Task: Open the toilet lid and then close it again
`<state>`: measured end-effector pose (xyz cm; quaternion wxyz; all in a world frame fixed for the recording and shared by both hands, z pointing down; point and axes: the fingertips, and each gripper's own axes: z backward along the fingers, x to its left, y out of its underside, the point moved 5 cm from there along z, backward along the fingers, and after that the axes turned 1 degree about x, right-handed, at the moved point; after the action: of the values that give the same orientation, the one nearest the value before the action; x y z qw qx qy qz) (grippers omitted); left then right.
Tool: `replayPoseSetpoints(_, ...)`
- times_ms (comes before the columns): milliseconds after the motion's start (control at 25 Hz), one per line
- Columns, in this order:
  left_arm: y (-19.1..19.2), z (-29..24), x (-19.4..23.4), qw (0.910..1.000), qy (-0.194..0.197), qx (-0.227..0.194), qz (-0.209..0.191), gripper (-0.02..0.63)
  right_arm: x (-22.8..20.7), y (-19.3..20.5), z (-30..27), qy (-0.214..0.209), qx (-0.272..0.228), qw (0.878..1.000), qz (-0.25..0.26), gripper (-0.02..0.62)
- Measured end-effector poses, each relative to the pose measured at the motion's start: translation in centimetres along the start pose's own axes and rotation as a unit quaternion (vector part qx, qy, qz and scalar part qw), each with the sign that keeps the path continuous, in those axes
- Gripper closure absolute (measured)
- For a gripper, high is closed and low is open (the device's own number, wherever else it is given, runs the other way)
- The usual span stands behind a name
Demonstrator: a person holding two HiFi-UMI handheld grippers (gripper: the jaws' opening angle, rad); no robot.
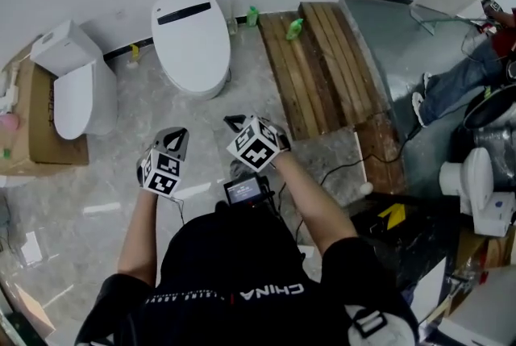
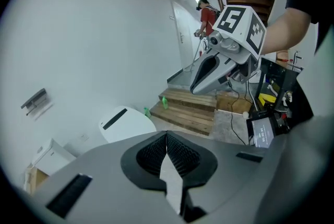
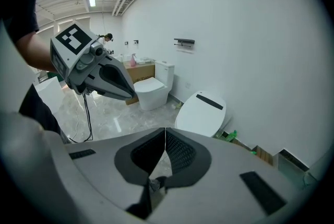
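A white toilet with its lid [image 1: 191, 38] down stands against the far wall; a black strip runs across the back of the lid. It also shows in the left gripper view [image 2: 125, 122] and in the right gripper view [image 3: 201, 112]. Both grippers hang in the air well short of it, over the marble floor, and point toward it. My left gripper [image 1: 175, 135] is shut with nothing between its jaws [image 2: 167, 135]. My right gripper [image 1: 233, 123] is shut and empty too [image 3: 165, 130]. They are side by side, a short way apart.
A second toilet with a tank [image 1: 76, 86] stands at the left beside a cardboard box [image 1: 44, 131]. Right of the task toilet lie wooden pallets [image 1: 322, 62] with green bottles [image 1: 294, 28]. A person's legs [image 1: 455, 82] and another toilet [image 1: 476, 183] are at the right.
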<state>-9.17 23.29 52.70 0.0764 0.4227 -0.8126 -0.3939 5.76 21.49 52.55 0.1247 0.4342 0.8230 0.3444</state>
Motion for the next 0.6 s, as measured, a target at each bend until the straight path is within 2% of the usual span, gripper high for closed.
replayPoseSetpoints(360, -6.5, -7.5, 8.3, 0.9987, -0.036, 0.026, 0.023, 0.595, -11.1, -4.9, -5.4, -0.052, -0.013, 0.998, 0.015, 0.58)
replayPoseSetpoints(600, -9.8, -11.4, 11.4, 0.9982, -0.047, 0.031, 0.023, 0.595, -15.8, -6.3, -7.6, -0.097, -0.004, 0.995, 0.035, 0.58)
